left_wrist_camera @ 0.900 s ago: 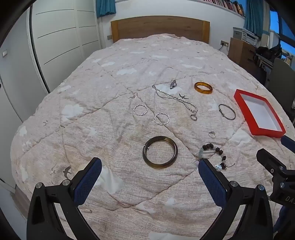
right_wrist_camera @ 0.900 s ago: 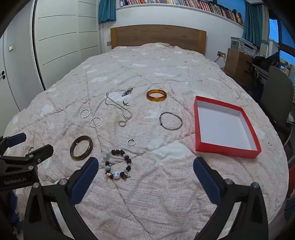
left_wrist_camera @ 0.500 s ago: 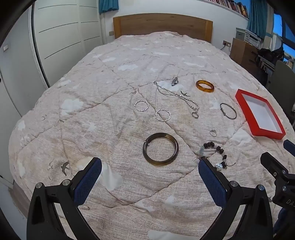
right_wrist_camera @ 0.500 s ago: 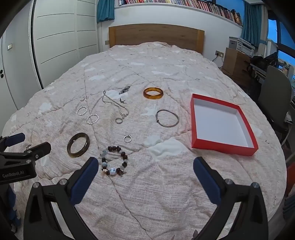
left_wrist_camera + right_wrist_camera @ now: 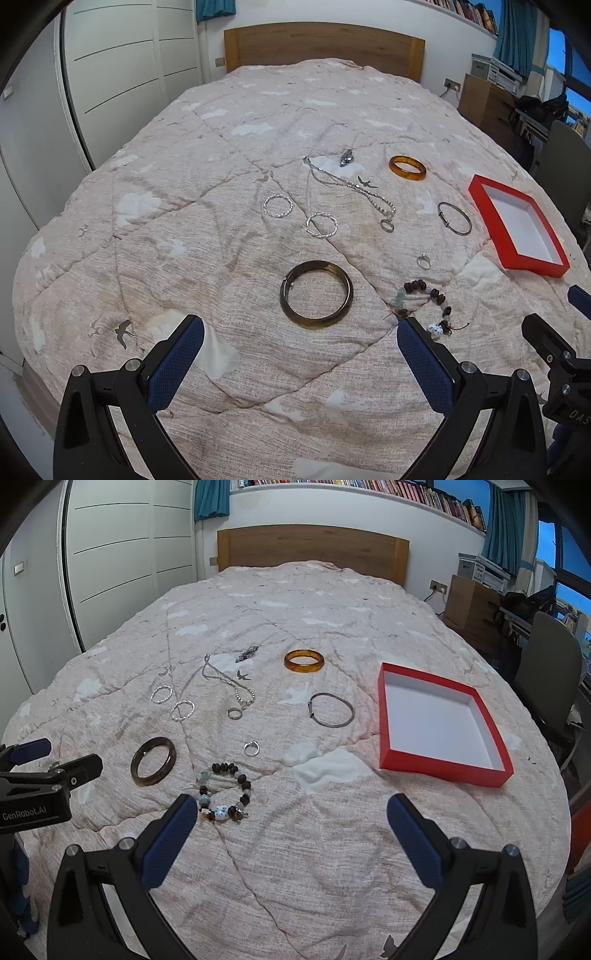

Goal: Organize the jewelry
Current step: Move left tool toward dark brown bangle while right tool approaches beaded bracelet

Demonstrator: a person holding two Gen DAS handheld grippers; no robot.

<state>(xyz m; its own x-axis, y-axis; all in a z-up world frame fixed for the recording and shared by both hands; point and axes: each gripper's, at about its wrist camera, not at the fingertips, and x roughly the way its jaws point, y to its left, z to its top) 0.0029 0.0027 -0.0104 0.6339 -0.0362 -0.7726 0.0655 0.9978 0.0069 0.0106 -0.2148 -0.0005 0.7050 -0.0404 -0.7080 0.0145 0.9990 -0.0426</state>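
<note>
Laid out loose on a quilted bed cover (image 5: 332,590), each piece apart from the next, presumably so any one can be picked up without snagging another: dark bangle (image 5: 316,294) nearest, toward the left; beaded bracelet (image 5: 225,792) just right of it at the near edge; small ring (image 5: 251,748) a little beyond the beads; second small ring (image 5: 235,713) at the end of a silver chain (image 5: 229,682) running back to a dark pendant (image 5: 246,652); two twisted silver hoops (image 5: 300,215) side by side left of the chain; thin metal bangle (image 5: 331,709) right of centre; amber bangle (image 5: 304,660) farthest back. Red box (image 5: 443,771) at the right of the spread, white inside, open-topped, lidless, nothing in it; set well apart from every piece, likely as the collecting place. No jewelry yet in the box, so sorting judged not begun. Left gripper (image 5: 295,354) poised over the near edge, angled down, jaws spread wide with nothing between them, framing the dark bangle ahead. Right gripper (image 5: 291,832) likewise angled down, jaws wide apart and empty, beaded bracelet just ahead of its left pad and the box ahead to its right. Both held clear of the cover, touching nothing. Soft, wrinkled quilt likely to let thin rings and the chain sink into folds, so low, careful pinches probably called for.
</note>
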